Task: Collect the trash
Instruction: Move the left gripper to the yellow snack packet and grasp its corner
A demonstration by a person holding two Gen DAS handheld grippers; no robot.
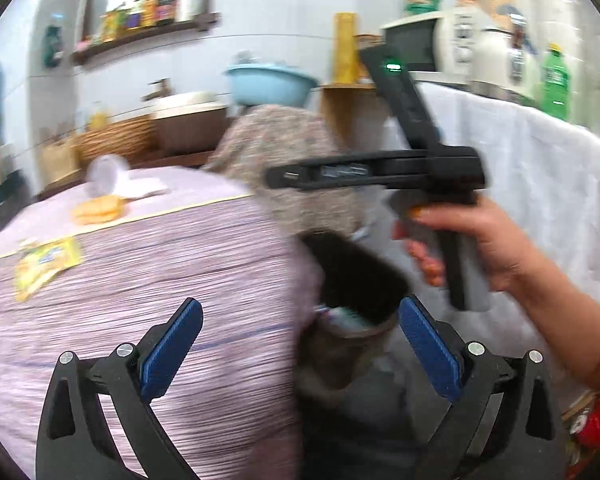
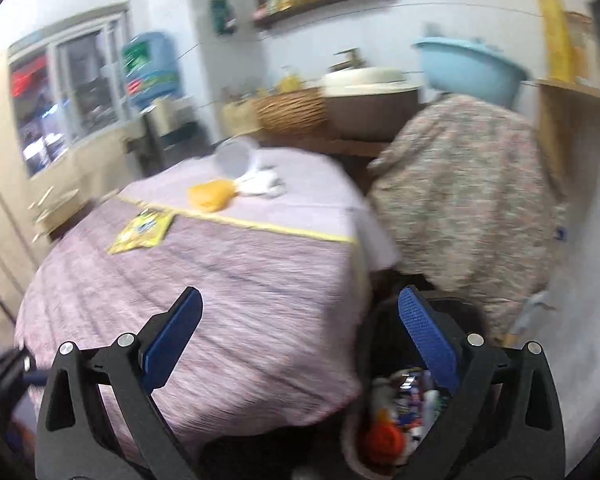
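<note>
A table draped in a pink, finely striped cloth (image 2: 228,264) with a yellow trim band fills the middle of the room. On it lie a flat, glossy yellow wrapper (image 2: 142,232), a soft orange-yellow lump (image 2: 210,196), crumpled white paper (image 2: 260,184) and a tipped white plastic cup (image 2: 234,158). Beside the table's right edge stands a dark round trash bin (image 2: 384,432), already holding colourful scraps and something orange. Behind it a chair under a floral, nubbly cover (image 2: 460,200) crowds the gap, with a pale blue plastic basin (image 2: 472,68) above and a woven basket (image 2: 290,110) on the counter.

The left gripper (image 1: 300,344) stands with its blue ribbed pads wide apart and nothing between them; the bin's rim sits just inside its right pad. The right gripper (image 2: 300,344) is likewise spread wide and empty, its right pad over the bin's mouth. From the left camera, a hand (image 1: 472,244) grips the right tool's black handle. The wrapper lies well beyond both sets of jaws, up on the cloth to their left.
</note>
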